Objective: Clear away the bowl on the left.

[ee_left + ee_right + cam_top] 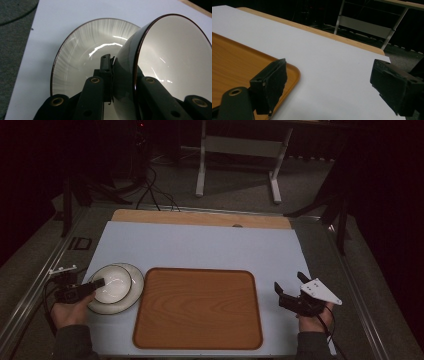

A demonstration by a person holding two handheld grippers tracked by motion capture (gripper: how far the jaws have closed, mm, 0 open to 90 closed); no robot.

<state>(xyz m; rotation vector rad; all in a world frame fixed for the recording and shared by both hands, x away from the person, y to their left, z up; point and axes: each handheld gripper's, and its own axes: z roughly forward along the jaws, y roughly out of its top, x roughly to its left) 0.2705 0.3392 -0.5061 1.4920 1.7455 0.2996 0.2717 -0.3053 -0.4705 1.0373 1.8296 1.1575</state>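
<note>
Gripping the white bowl (172, 60) by its rim, the left claw (95, 285) tilts it over the plate (82, 57); right claw (290, 285) gapes empty beside the tray (197, 307).

A sheet (200, 245) is spread on the bench (200, 218). A tray (198, 308) is laid at the sheet's middle, near its front edge. Just left of the tray, a plate (131, 297) is set on the sheet, and a bowl (112, 282) is held tilted over the plate.

Black tools (289, 290), grey sleeves (70, 342)
</note>
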